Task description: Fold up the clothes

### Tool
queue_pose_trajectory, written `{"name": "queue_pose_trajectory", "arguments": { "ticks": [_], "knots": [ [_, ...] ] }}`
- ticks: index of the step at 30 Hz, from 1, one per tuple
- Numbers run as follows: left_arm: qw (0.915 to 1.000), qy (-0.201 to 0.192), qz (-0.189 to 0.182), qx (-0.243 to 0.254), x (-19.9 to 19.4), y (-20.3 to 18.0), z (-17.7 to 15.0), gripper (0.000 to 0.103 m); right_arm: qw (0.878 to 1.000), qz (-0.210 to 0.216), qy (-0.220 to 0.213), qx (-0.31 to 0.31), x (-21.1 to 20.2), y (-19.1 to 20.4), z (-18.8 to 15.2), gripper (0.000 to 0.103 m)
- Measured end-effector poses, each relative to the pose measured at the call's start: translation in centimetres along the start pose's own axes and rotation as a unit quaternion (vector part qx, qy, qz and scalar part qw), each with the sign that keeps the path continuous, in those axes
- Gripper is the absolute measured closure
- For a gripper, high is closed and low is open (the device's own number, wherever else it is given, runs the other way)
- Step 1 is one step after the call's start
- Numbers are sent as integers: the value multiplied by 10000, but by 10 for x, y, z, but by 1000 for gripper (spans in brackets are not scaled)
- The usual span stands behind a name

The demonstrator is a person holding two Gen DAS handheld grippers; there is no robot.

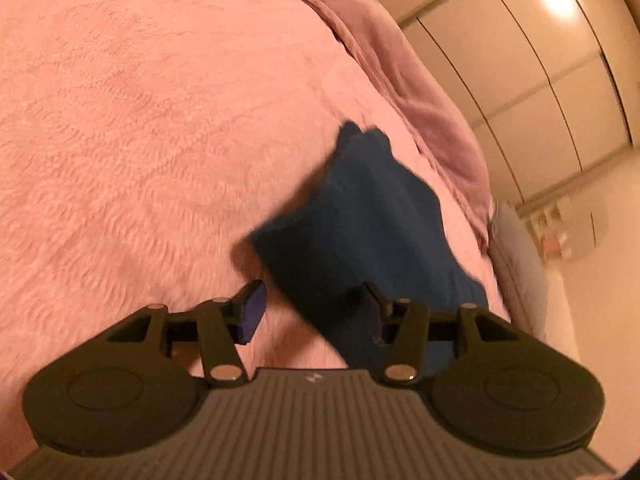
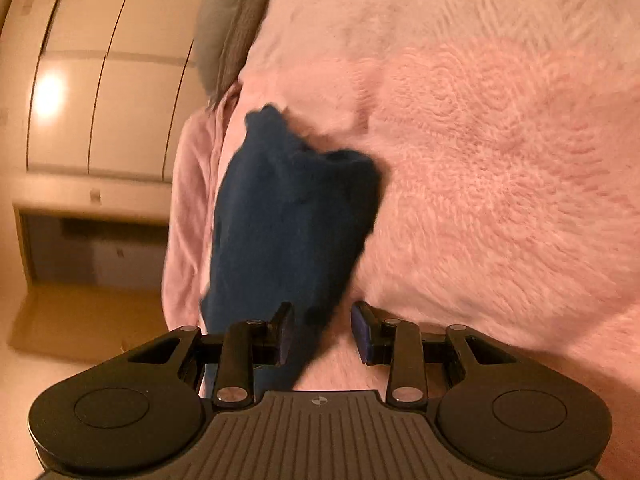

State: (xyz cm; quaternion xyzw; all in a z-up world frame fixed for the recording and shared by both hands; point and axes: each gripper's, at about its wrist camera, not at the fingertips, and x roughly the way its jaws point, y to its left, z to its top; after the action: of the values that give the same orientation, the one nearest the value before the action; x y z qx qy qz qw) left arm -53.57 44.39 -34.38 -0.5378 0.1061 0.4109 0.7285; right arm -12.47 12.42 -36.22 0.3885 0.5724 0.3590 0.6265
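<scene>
My left hand-held gripper [image 1: 316,312] is matte black plastic. Nearest the lens sits a grey ribbed plate with a small pale emblem at its far edge. On each side of the plate I see a round black housing with a shallow circular recess. Angular link arms run forward from these, pinned with silvery rivets, and end in dark blue pads [image 1: 253,312]. My right hand-held gripper [image 2: 322,332] has the same build, ribbing, emblem and rivets.

navy garment [image 1: 352,216] (crumpled), on pink blanket [image 1: 140,128]
</scene>
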Motion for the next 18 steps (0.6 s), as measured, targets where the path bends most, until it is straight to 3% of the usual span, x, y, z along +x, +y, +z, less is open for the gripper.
{"name": "queue_pose_trajectory", "arguments": {
  "ticks": [2, 4, 5, 6, 7, 14, 18],
  "knots": [
    [9999, -105, 43, 1, 8, -2, 4, 57, 9997, 132, -107, 154, 7, -4, 6, 68],
    [9998, -147, 76, 89, 14, -5, 6, 70, 9995, 215, -177, 149, 14, -2, 10, 68],
    [9997, -167, 92, 136, 17, -7, 7, 79, 9994, 240, -216, 107, 16, 0, 10, 75],
    [9997, -179, 26, 160, 19, -6, 7, 87, 9993, 266, -258, 61, 17, 1, 11, 89],
    [9996, -222, -54, 136, 17, -5, 7, 90, 9991, 294, -303, 10, 16, 2, 11, 94],
    [9958, -593, -243, 647, -16, -16, 5, 93, 9961, 546, -628, -304, -14, 12, 10, 96],
    [9938, -649, -372, 817, -40, -26, 4, 93, 9957, 550, -610, -426, -33, 22, 9, 96]
  ]
}}
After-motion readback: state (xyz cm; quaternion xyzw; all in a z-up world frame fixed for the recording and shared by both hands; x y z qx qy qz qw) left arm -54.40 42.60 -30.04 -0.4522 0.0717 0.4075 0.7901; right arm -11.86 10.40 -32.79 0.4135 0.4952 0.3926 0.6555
